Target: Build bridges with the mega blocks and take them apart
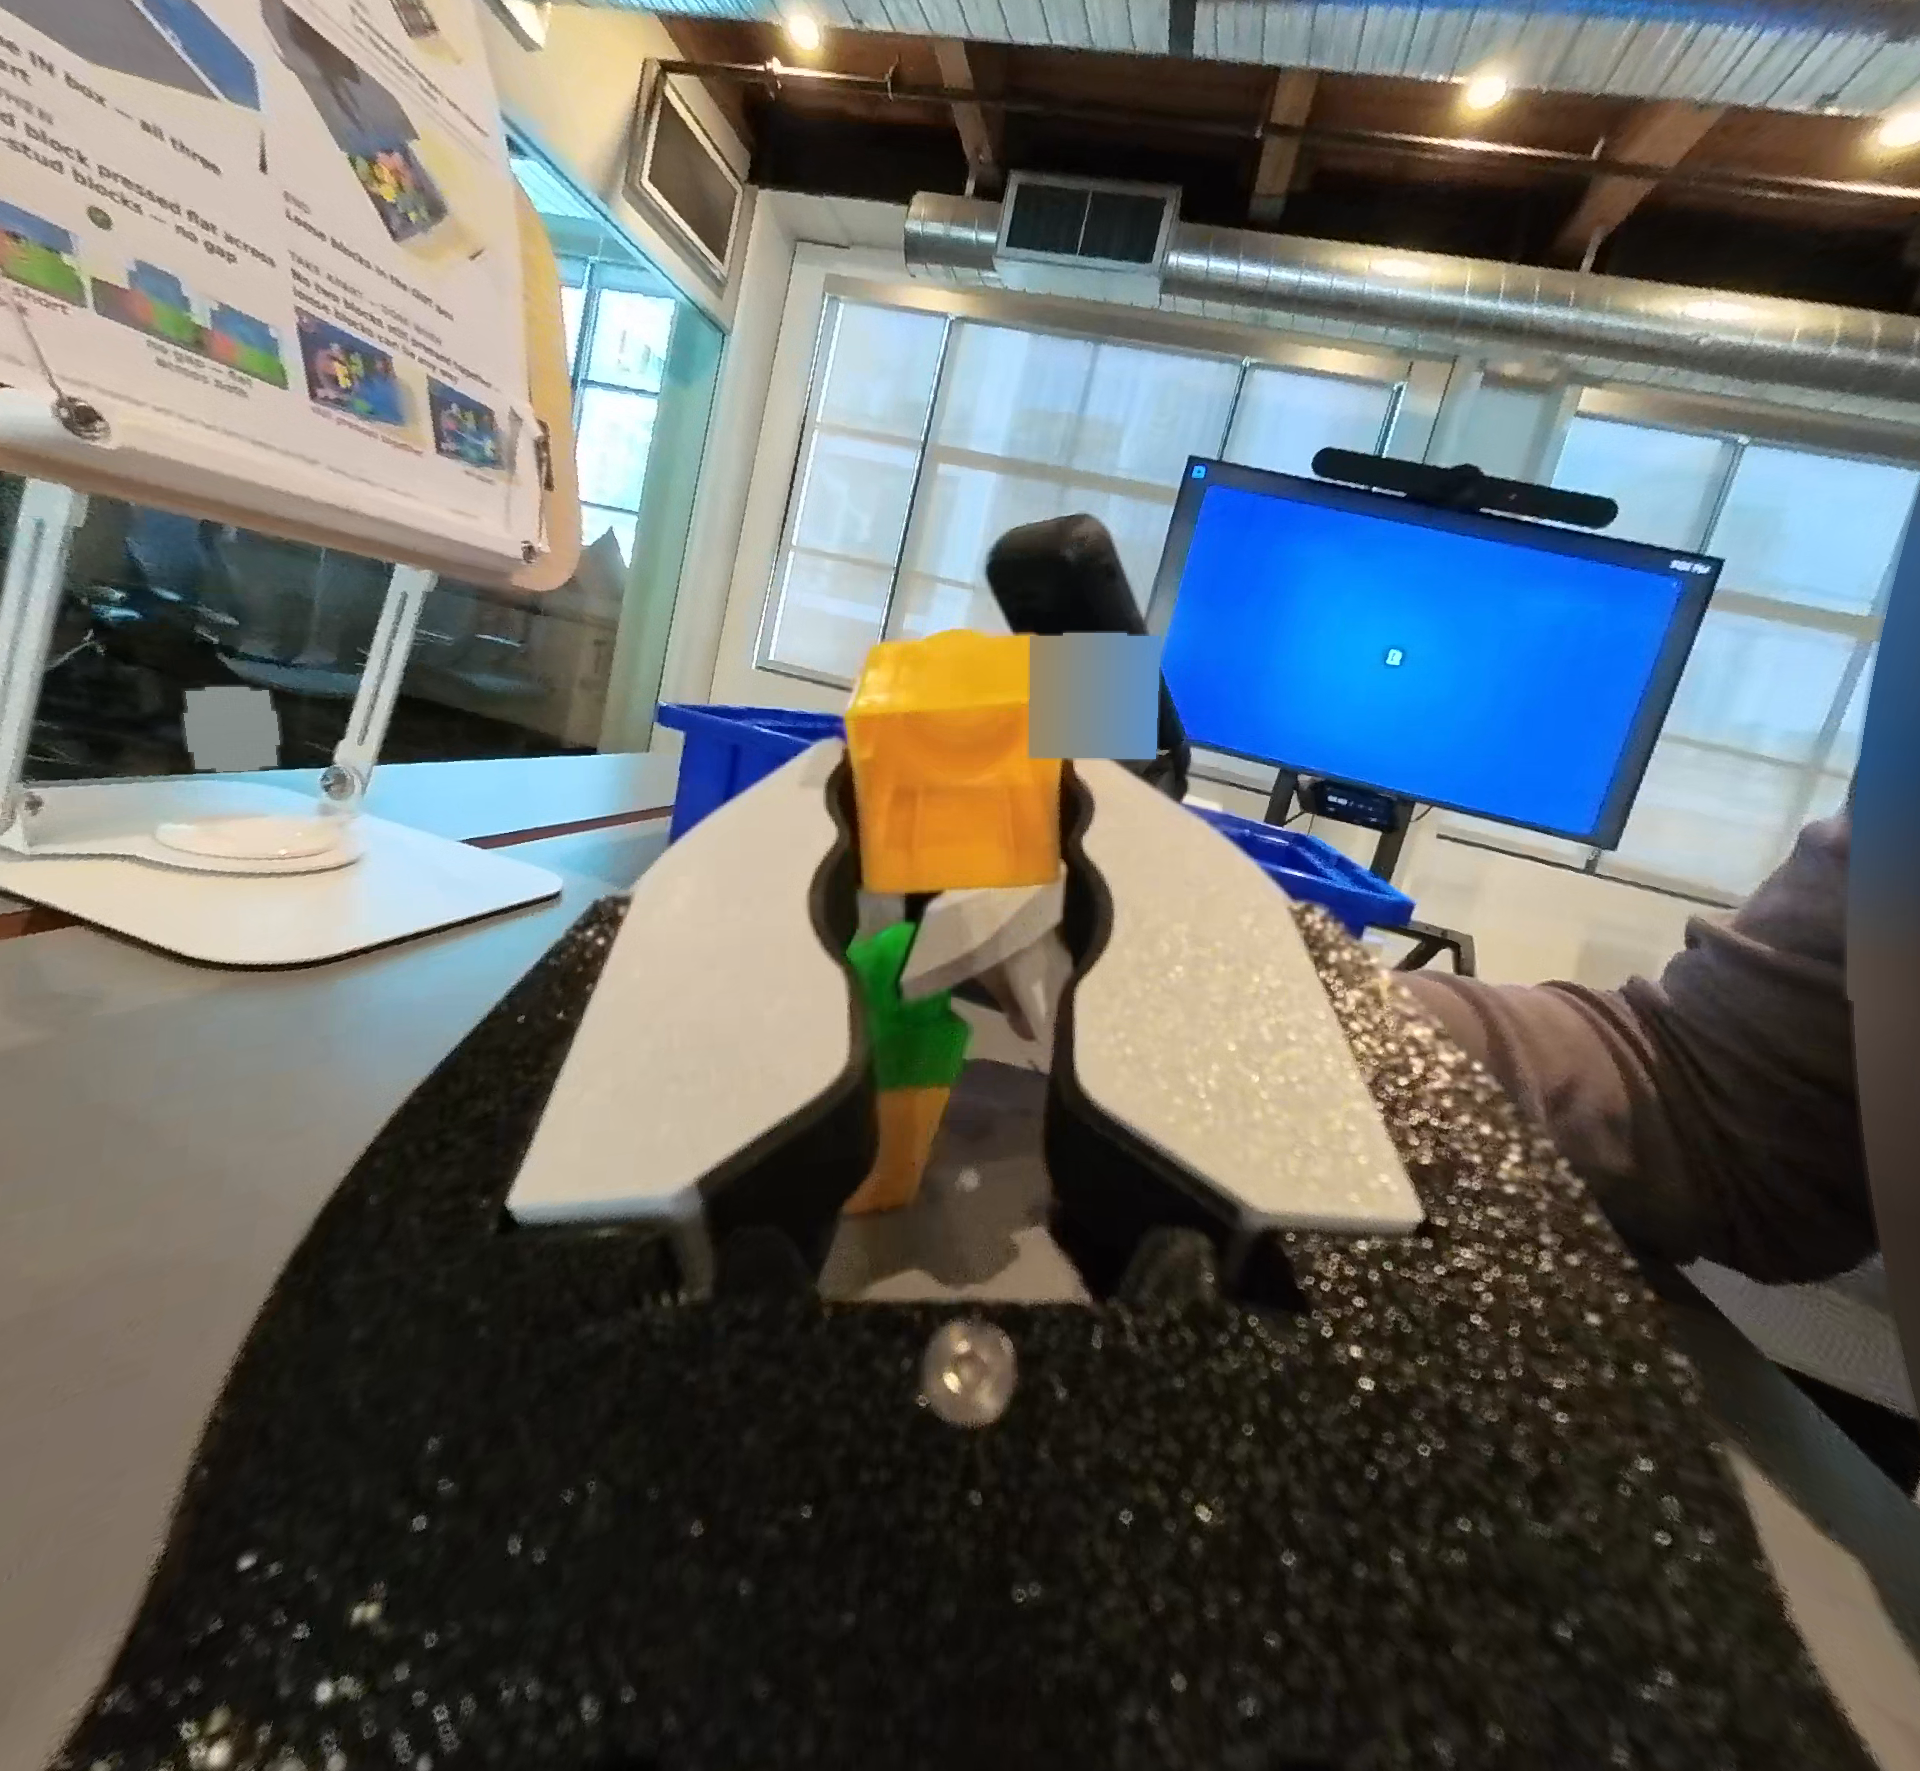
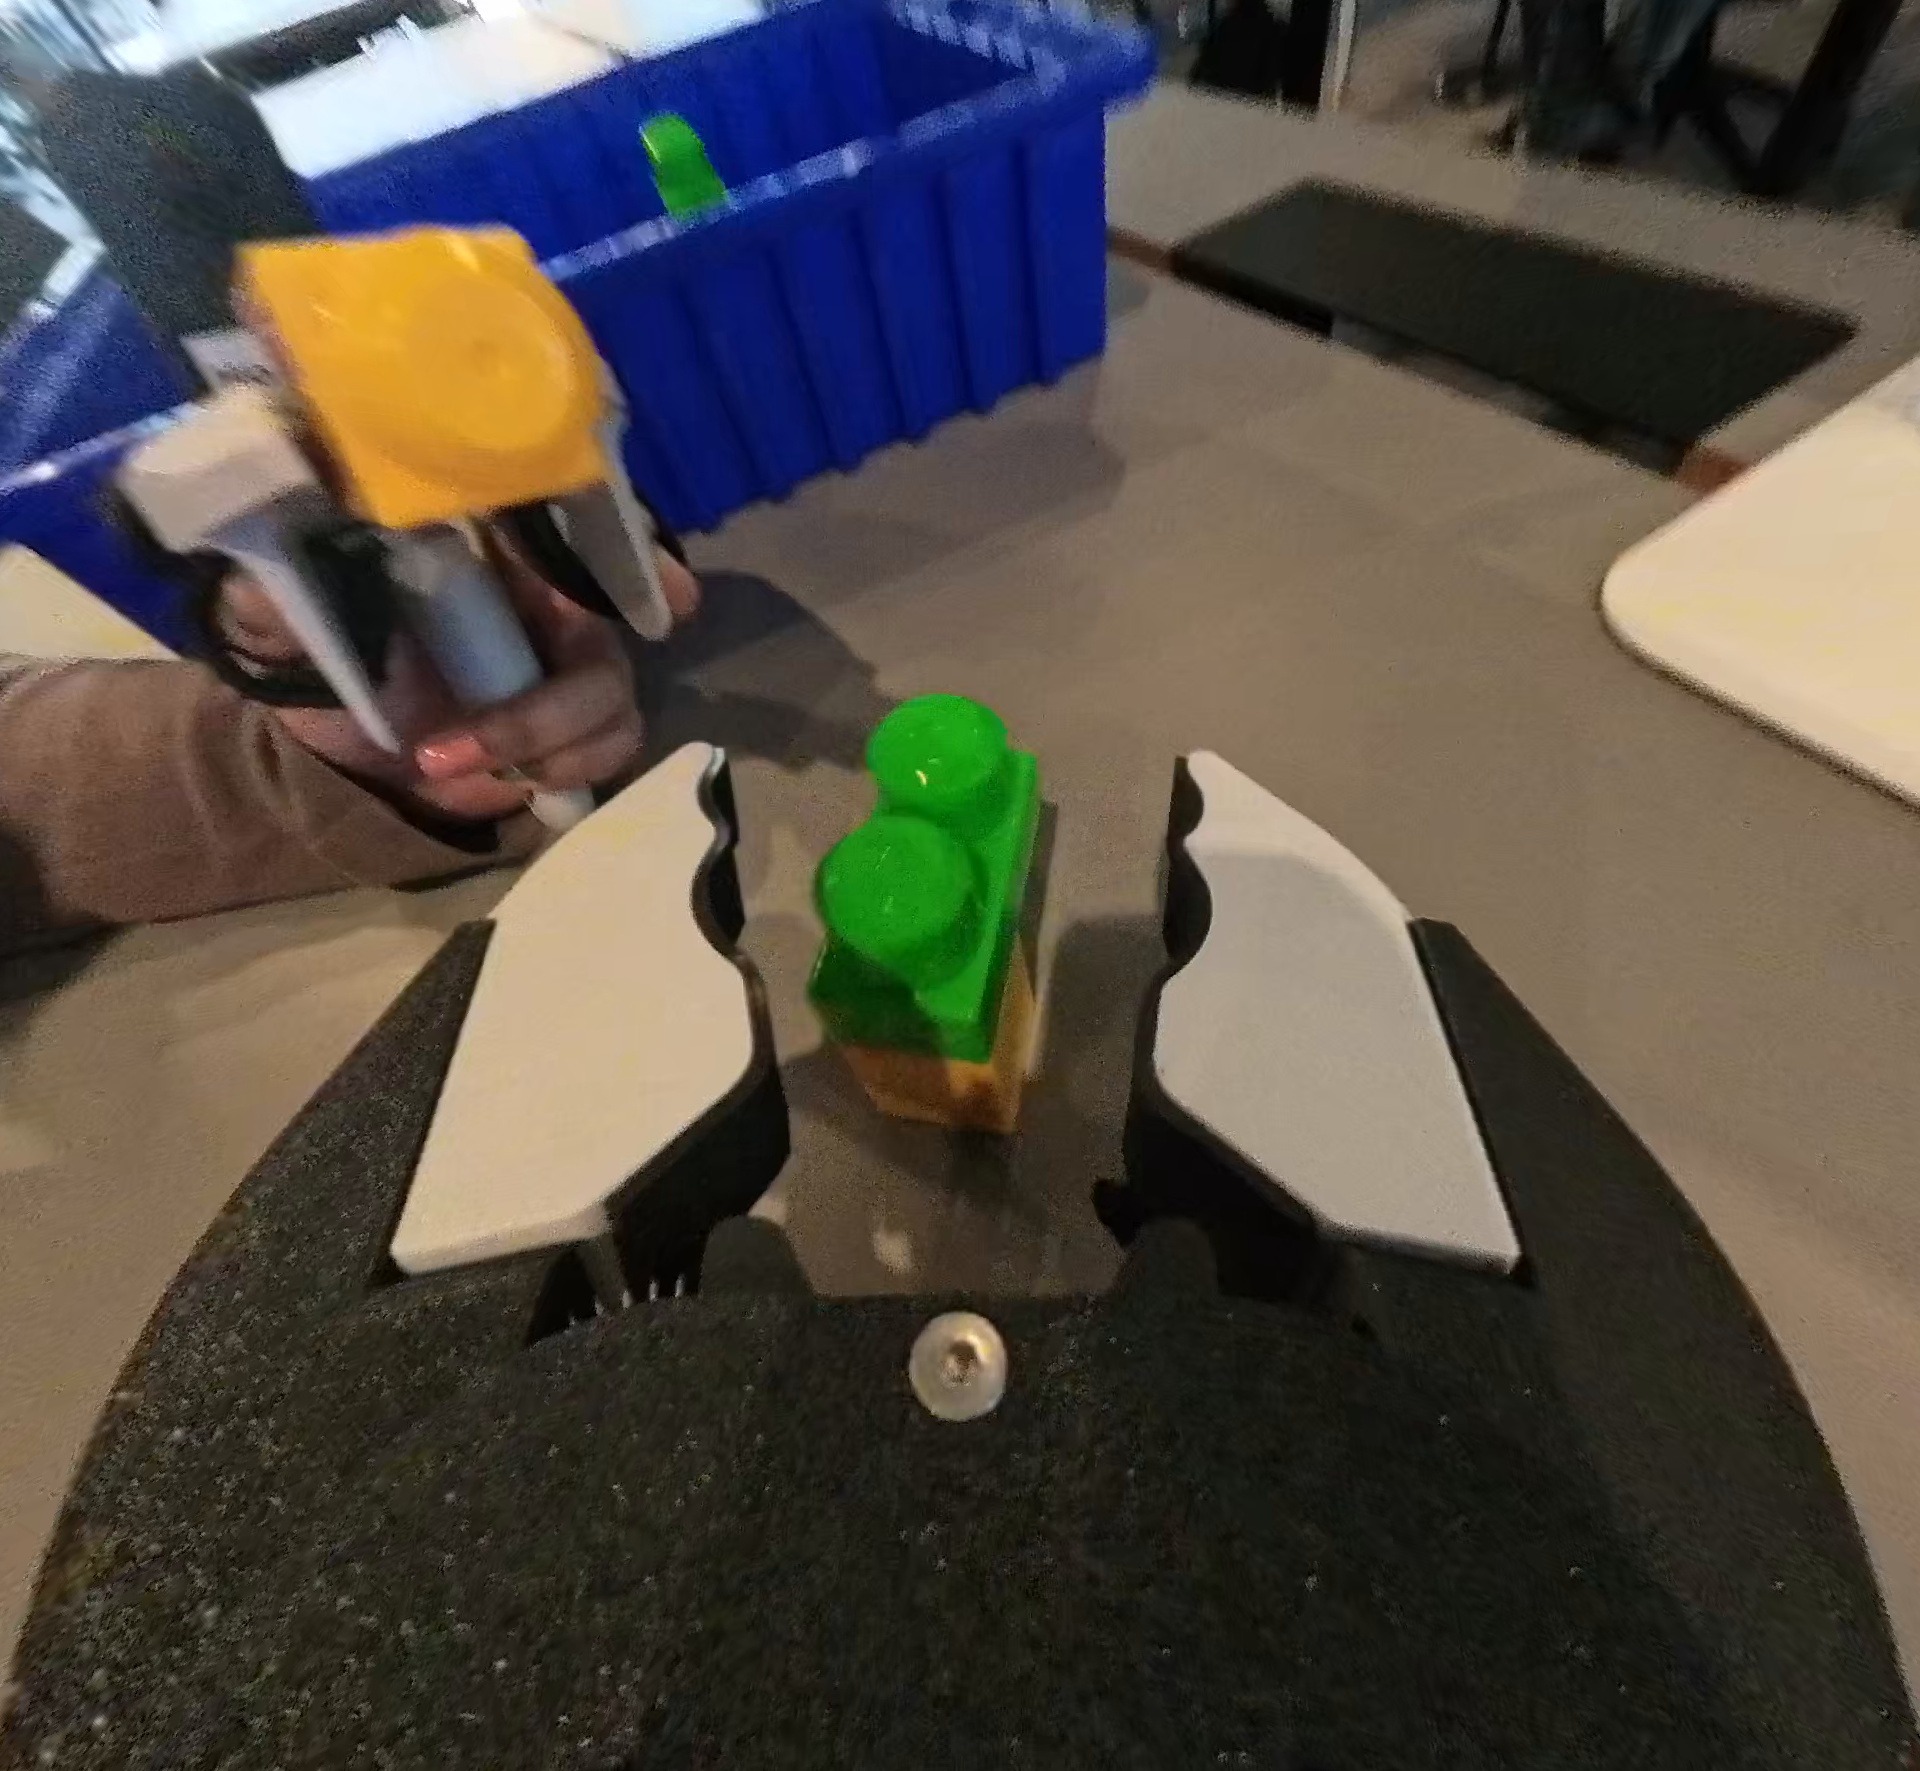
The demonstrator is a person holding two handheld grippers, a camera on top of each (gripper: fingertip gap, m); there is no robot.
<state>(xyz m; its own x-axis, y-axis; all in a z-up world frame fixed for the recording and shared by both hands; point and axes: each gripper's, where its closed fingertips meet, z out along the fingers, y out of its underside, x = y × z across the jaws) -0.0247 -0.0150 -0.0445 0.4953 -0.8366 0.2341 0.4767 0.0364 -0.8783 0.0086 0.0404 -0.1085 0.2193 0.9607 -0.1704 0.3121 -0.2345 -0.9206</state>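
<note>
My left gripper (image 1: 956, 765) is shut on a yellow mega block (image 1: 951, 776) and holds it in the air above the table. In the right wrist view that yellow block (image 2: 416, 360) shows at the upper left between the left gripper's fingers (image 2: 613, 547). My right gripper (image 2: 951, 771) is open, with its fingers on either side of a green two-stud block (image 2: 914, 900), apart from it. The green block is stacked on a yellow block (image 2: 945, 1087) standing on the grey table. This stack (image 1: 904, 1015) shows below the held block in the left wrist view.
A blue bin (image 2: 831, 319) stands behind the stack with a green block (image 2: 681, 163) inside. A second blue bin (image 2: 62, 495) is at the left. A white document stand (image 1: 260, 869) sits on the left, a black mat (image 2: 1507, 319) and a white board (image 2: 1787, 599) on the right.
</note>
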